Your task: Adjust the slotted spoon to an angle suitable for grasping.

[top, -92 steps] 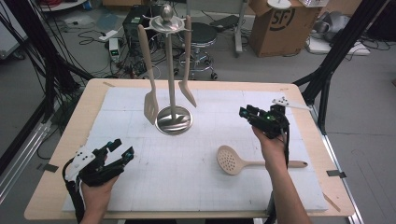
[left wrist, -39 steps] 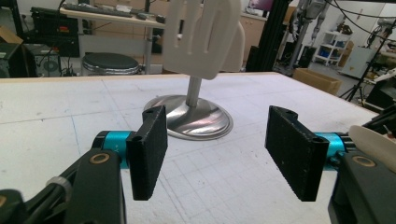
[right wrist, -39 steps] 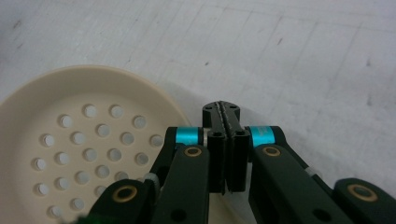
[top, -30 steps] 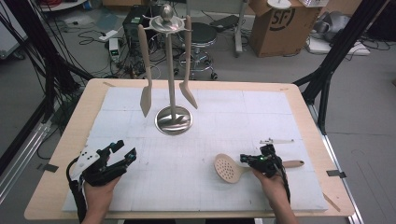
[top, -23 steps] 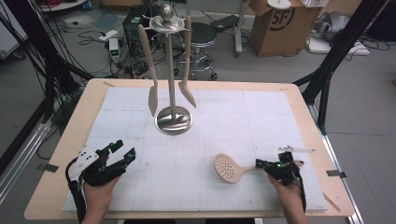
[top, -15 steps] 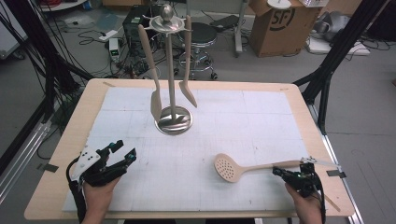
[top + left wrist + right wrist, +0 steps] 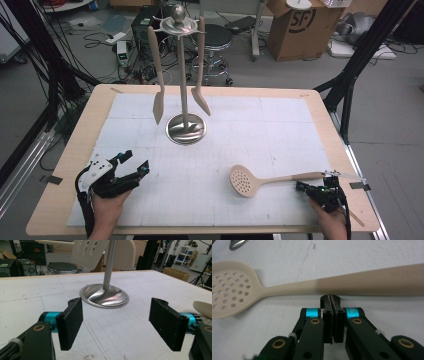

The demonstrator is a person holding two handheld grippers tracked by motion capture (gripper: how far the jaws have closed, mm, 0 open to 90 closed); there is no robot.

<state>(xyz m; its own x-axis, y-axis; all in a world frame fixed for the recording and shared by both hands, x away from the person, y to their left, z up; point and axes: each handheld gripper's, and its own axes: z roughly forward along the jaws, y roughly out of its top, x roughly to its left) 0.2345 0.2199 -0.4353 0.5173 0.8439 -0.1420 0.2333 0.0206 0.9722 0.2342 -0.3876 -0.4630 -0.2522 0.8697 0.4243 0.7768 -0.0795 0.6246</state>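
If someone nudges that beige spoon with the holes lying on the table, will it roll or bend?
The slotted spoon probably slides or pivots rather than rolls: its broad head lies flat on the white mat. It looks like stiff moulded plastic, so likely light and barely bending. The smooth, slim handle may slip between narrow jaws.
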